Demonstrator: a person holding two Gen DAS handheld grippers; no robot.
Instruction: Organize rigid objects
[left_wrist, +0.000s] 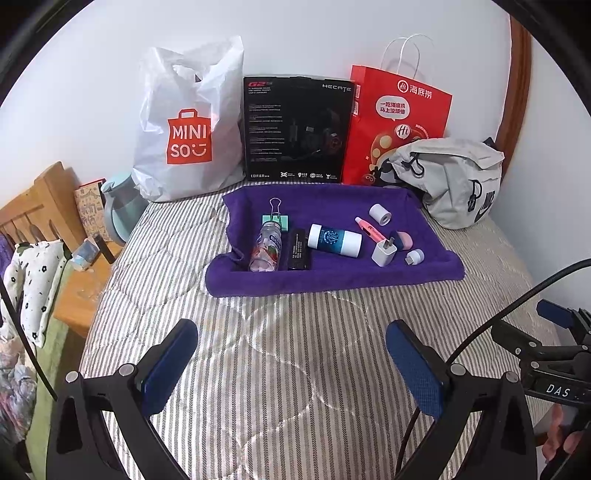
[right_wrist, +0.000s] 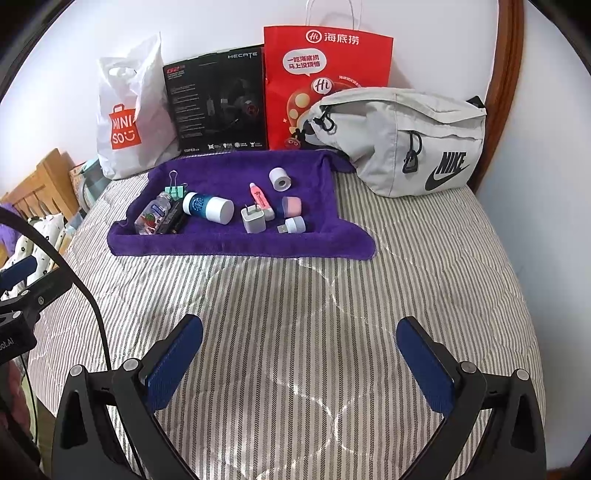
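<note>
Small rigid objects lie scattered on a purple towel (left_wrist: 332, 273) spread over a grey-and-white striped quilt (left_wrist: 277, 369), toward the wall. From left to right on it: a mint-green binder clip (left_wrist: 276, 218) with wire handles, a clear plastic bottle (left_wrist: 265, 248) with a red-and-blue printed label too small to read, a flat black rectangular case (left_wrist: 297, 249) with tiny white text, a white cylinder with a dark teal band (left_wrist: 334, 239) carrying a round emblem, a pink tube-shaped highlighter (left_wrist: 369, 229), a white roll of tape (left_wrist: 380, 213), a white wall charger plug (left_wrist: 384, 253), a pink-and-blue rounded eraser-like block (left_wrist: 402, 239) and a small pale lilac USB light (left_wrist: 414, 256).

Behind the towel, against the white wall, stand a white plastic bag (left_wrist: 184, 125) with an orange "MINISO" logo, a black box (left_wrist: 297, 129) printed "HECATE", "G2" and "EDIFIER", and a red paper bag (left_wrist: 399, 110) with a "Hi" logo and Chinese characters. A light grey fabric waist bag (right_wrist: 402, 140) with a black "NIKE" swoosh leans beside it.

Both tools hover level above the bare quilt, well short of the towel. The left gripper (left_wrist: 291, 362) has its blue-padded jaws spread wide, grasping nothing. The right gripper (right_wrist: 299, 354) is likewise wide apart and empty. In the left wrist view, lettering "DAS" shows on the other tool's body, with part of a hand (left_wrist: 561, 439) below it.
</note>
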